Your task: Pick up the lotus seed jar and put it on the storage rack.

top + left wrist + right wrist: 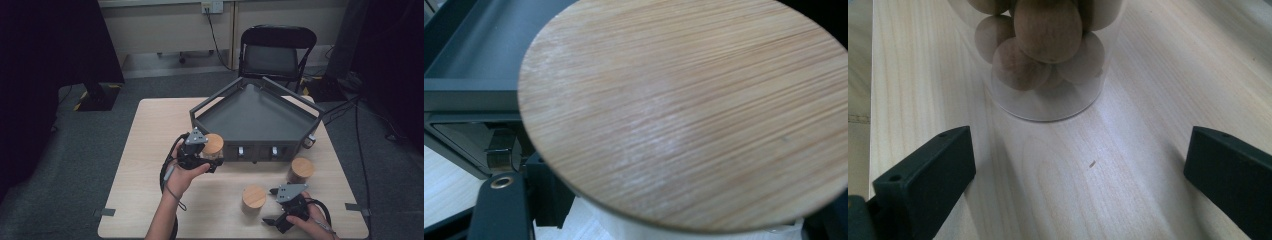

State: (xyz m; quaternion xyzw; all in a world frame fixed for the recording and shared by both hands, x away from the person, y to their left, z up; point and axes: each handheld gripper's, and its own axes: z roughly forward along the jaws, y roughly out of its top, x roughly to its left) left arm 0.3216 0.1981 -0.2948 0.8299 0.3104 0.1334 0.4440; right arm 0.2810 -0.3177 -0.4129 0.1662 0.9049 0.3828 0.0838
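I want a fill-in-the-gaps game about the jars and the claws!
1. The left claw is shut on a jar with a ____ lid.
2. The right claw has its jaws ____, with nothing between them.
3. The number of jars in the high view is ____.
4. The grey tray has ____ jars inside it.

Missing words: wooden; open; three; no

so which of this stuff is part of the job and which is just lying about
In the job:
- held jar, in the left tongs
- grey tray
- middle jar, before the open right tongs
- right jar

Lying about:
- black chair
- floor cables
- wall socket
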